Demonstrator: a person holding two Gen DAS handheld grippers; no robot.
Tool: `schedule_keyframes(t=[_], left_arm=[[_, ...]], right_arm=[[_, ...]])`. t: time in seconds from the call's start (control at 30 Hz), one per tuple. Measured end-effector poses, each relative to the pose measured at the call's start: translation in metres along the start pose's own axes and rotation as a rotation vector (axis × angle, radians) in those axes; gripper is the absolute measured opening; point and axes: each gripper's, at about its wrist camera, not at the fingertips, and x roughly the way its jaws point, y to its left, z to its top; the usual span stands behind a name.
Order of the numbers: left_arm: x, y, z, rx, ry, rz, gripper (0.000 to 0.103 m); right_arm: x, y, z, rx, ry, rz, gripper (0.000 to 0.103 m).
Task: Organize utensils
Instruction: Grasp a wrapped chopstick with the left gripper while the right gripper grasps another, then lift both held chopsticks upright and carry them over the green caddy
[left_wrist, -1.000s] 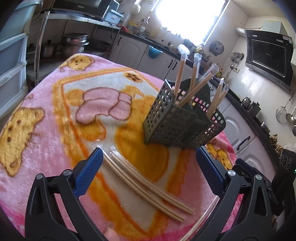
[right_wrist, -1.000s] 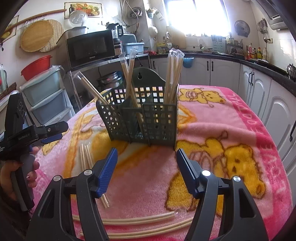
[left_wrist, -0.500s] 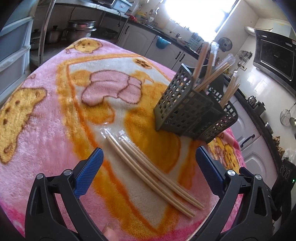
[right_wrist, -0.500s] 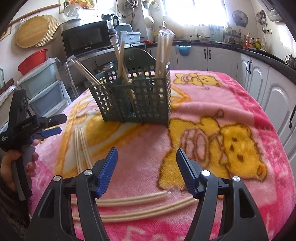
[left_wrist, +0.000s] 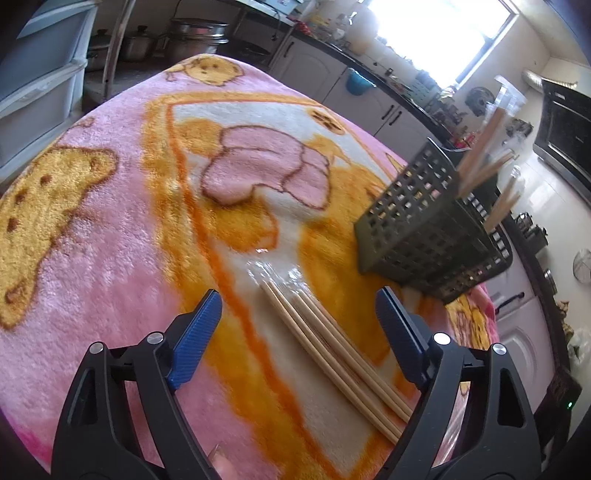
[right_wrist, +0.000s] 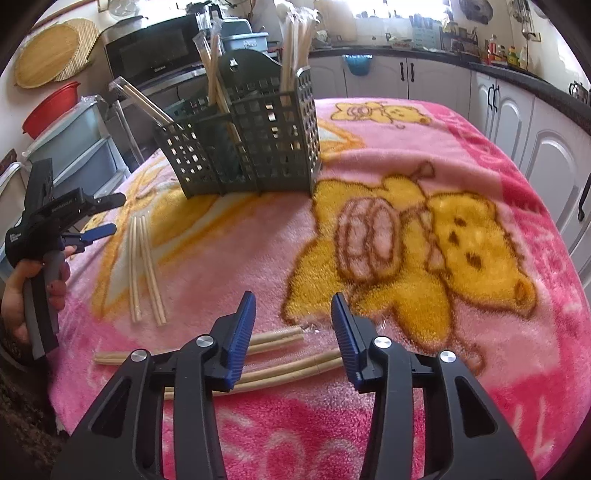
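So I've got four wrapped pairs of chopsticks lying loose on the fuzzy pink bear blanket (right_wrist: 461, 155): two pairs by my left gripper (left_wrist: 299, 317), and two pairs in front of my right gripper (right_wrist: 293, 317). The left pairs (left_wrist: 332, 347) are smooth pale wood in clear crinkly sleeves, lying side by side. The right pairs (right_wrist: 295, 369) lie crosswise to my fingers, one nearer and one a bit farther. More wrapped pairs stand in the dark grey plastic grid caddy (right_wrist: 258, 147), which has three compartments I can count.

Left jaws have just been closing a little but are wide apart, chopsticks lying between them, pads not touching. Right jaws have just been closing a fair bit too, now fairly narrow, poised over the crosswise pairs without pinching either.

Only my right camera shows my left hand (right_wrist: 22, 295) on its handle, plus the microwave (right_wrist: 155, 48) and red basin (right_wrist: 51, 103). The left camera has the window (left_wrist: 436, 33) and some metal pots (left_wrist: 192, 35).
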Motion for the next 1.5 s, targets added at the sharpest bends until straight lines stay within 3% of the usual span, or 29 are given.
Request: schedule_keyframes(t=[0.07,0.2,0.37,0.67,0.83,1.1,1.5], left_arm=[[0.004,0.004,0.003,-0.014,0.004,0.004,0.074],[0.011,0.013,0.009,-0.047,0.008,0.0,0.065],[0.018,0.016,0.016,-0.067,0.008,0.002,0.049],[0.028,0.018,0.021,-0.052,0.027,0.009,0.008],[0.025,0.017,0.021,-0.043,0.019,-0.001,0.004],[-0.014,0.004,0.027,-0.014,-0.081,-0.034,0.003],[-0.078,-0.043,0.038,0.085,-0.214,-0.148,0.002]], right_arm=[[0.004,-0.002,-0.001,0.001,0.016,-0.001,0.033],[0.007,-0.002,-0.002,-0.007,0.025,0.009,0.007],[0.007,0.0,0.001,-0.012,0.004,0.024,0.004],[-0.001,0.003,0.015,0.014,-0.062,0.054,0.003],[-0.008,0.01,0.025,0.005,-0.103,0.065,0.003],[-0.02,0.023,0.04,-0.021,-0.157,0.091,0.003],[-0.046,0.056,0.062,-0.1,-0.25,0.134,0.003]])
